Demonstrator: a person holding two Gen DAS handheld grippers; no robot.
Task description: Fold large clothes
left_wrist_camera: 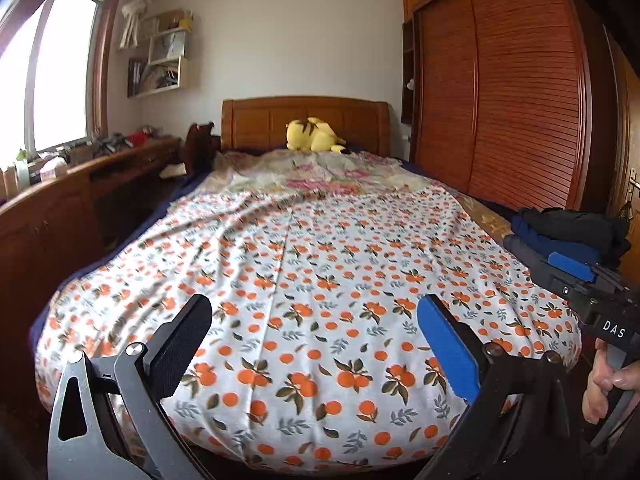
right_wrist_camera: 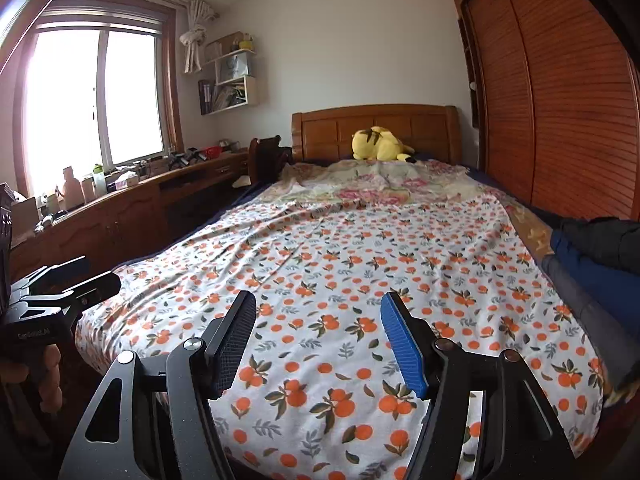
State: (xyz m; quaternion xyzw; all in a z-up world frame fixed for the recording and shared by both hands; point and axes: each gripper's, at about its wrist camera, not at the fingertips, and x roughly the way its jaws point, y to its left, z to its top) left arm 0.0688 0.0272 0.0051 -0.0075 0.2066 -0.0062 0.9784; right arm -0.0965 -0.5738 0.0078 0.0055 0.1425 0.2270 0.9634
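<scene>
A large white cloth printed with orange fruit (left_wrist_camera: 320, 272) (right_wrist_camera: 360, 280) lies spread flat over the bed, slightly wrinkled toward its far left. My left gripper (left_wrist_camera: 316, 308) hovers open over the cloth's near edge, with only the cloth below showing between its black and blue fingers. In the right wrist view my right gripper (right_wrist_camera: 319, 302) is likewise open and empty above the near edge. Each gripper shows in the other's view: the right gripper (left_wrist_camera: 568, 270) at the right edge, the left gripper (right_wrist_camera: 102, 272) at the left. A stack of dark folded clothes (left_wrist_camera: 572, 232) (right_wrist_camera: 600, 248) sits on the bed's right side.
A yellow plush toy (left_wrist_camera: 314, 136) (right_wrist_camera: 378, 144) lies by the wooden headboard (left_wrist_camera: 260, 120), with a floral blanket (left_wrist_camera: 312, 176) below it. A louvred wardrobe (left_wrist_camera: 500, 100) runs along the right. A cluttered wooden desk (right_wrist_camera: 132, 200) and a window (right_wrist_camera: 92, 100) line the left. A person's hand (left_wrist_camera: 604, 380) holds the right gripper's handle.
</scene>
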